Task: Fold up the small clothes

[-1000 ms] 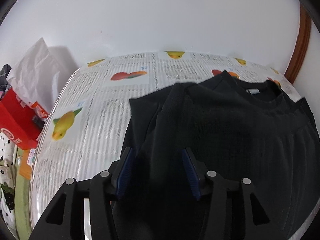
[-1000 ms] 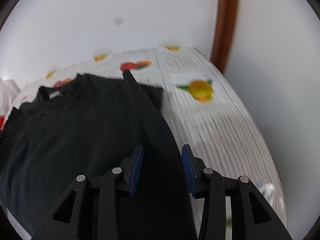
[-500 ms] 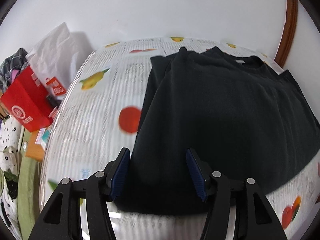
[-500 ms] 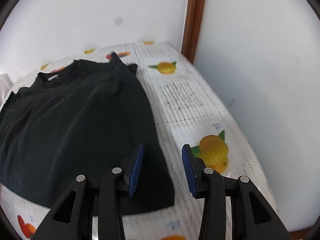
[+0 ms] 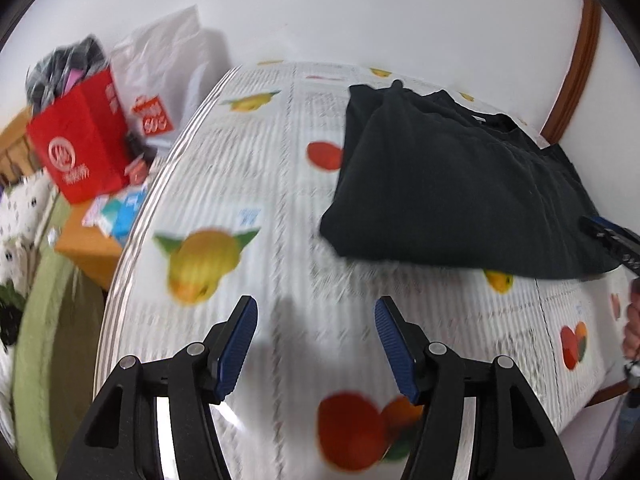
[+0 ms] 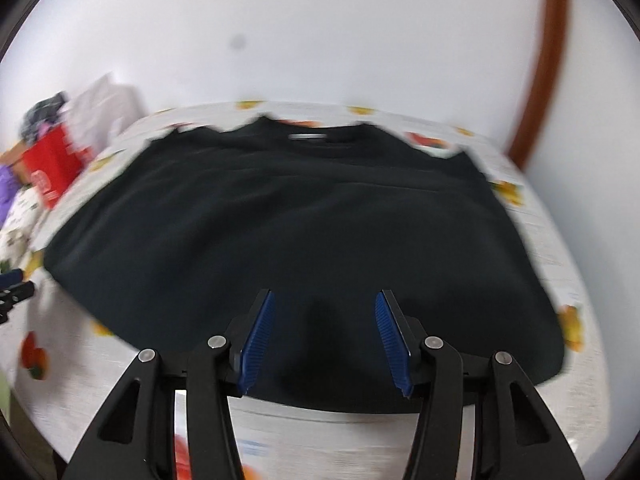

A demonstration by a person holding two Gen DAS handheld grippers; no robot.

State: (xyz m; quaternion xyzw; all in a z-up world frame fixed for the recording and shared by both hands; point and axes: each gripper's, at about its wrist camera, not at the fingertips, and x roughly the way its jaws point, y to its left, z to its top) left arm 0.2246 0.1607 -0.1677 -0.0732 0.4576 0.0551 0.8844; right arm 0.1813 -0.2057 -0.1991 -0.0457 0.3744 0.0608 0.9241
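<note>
A tabletop (image 5: 280, 216) covered with a cloth printed with fruit and text carries a black garment (image 6: 304, 232), lying flat with both sides folded in and its neckline toward the wall. In the left wrist view the garment (image 5: 452, 184) sits on the far right part of the tabletop. The right hand-held gripper (image 6: 324, 336) hovers over the garment's near hem; its jaws have just been opening, stand apart and hold nothing, the blue pads (image 6: 258, 340) clear of the fabric. The left hand-held gripper (image 5: 316, 344) is over bare cloth, well short of the garment, jaws also just opened wider, with nothing between them. Beside the tabletop stands a red bag (image 5: 80, 144) next to a white plastic bag (image 5: 160, 60)
</note>
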